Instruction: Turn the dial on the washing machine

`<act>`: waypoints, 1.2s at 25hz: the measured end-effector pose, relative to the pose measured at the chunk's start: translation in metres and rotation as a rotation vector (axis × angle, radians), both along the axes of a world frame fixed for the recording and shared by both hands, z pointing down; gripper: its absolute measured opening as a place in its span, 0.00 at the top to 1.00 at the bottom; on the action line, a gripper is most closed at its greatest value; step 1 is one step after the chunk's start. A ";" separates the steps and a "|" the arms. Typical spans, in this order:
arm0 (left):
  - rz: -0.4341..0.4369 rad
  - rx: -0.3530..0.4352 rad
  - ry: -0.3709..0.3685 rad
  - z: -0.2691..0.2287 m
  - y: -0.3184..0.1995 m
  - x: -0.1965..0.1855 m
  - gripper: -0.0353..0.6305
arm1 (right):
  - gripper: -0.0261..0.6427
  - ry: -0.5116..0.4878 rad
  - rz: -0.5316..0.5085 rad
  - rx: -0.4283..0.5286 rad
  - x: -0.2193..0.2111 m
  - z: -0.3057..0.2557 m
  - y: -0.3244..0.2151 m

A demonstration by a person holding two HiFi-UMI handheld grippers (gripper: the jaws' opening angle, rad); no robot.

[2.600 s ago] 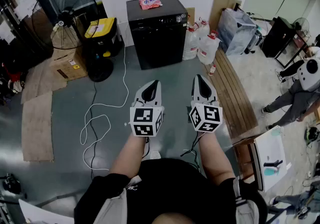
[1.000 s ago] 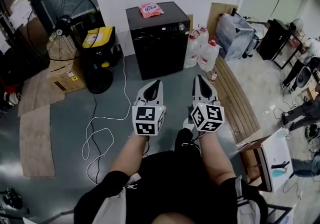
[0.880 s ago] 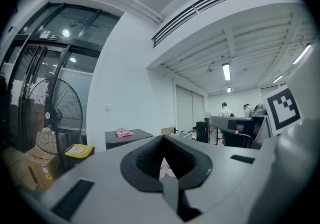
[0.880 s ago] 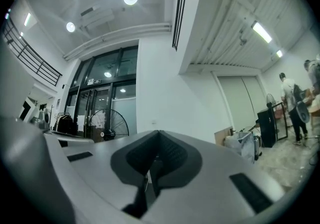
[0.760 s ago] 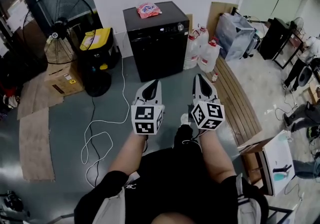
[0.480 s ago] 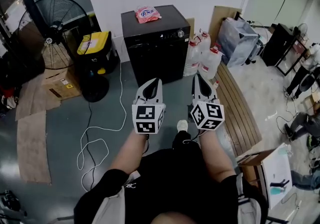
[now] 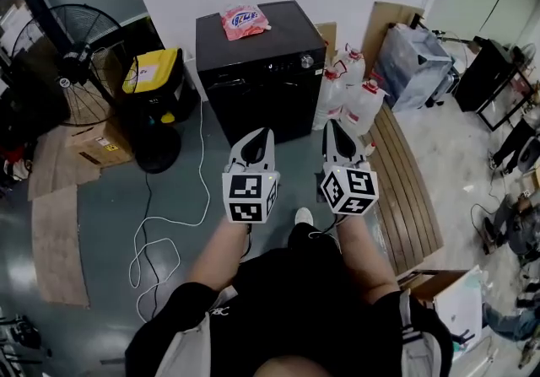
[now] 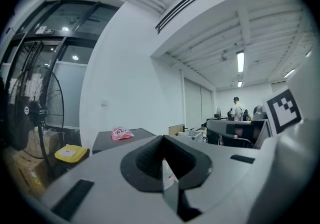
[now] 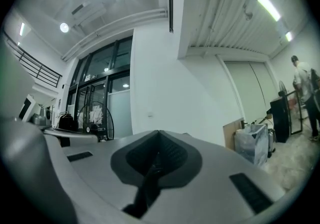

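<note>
The black washing machine (image 7: 253,72) stands against the white wall, straight ahead in the head view. Its small silver dial (image 7: 307,61) sits at the right end of the front panel. A pink packet (image 7: 240,19) lies on its top. My left gripper (image 7: 261,136) and right gripper (image 7: 336,126) are held side by side in the air, short of the machine, both shut with nothing in them. In the left gripper view the shut left gripper (image 8: 162,139) points over the machine's top (image 8: 107,143). The right gripper view shows the shut right gripper (image 9: 159,134) against the wall.
A standing fan (image 7: 63,63), a yellow-lidded black bin (image 7: 156,72) and a cardboard box (image 7: 97,143) stand left of the machine. A white cable (image 7: 160,223) loops over the floor. Plastic jugs (image 7: 350,93) and a slatted wooden bench (image 7: 405,181) are on the right.
The person has walked closer to the washing machine, which now sits nearer and larger in the head view. Both grippers keep the same pose, shut.
</note>
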State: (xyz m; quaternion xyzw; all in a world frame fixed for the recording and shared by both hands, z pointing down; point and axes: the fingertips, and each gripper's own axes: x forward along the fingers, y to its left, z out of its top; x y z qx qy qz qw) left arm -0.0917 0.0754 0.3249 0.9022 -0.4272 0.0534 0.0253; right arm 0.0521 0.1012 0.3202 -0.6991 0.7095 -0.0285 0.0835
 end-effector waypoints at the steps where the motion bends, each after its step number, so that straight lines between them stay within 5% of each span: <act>1: -0.003 -0.012 -0.003 0.003 -0.012 0.007 0.93 | 0.96 -0.004 -0.002 -0.010 0.007 0.002 -0.012; 11: -0.063 -0.164 -0.008 0.055 -0.140 0.069 0.93 | 0.96 -0.031 -0.084 -0.110 0.068 0.039 -0.147; 18: -0.132 -0.187 -0.024 0.067 -0.234 0.106 0.93 | 0.96 -0.050 -0.160 -0.158 0.106 0.068 -0.247; 30: -0.135 -0.221 -0.063 0.065 -0.284 0.109 0.93 | 0.96 -0.062 -0.133 -0.236 0.116 0.109 -0.322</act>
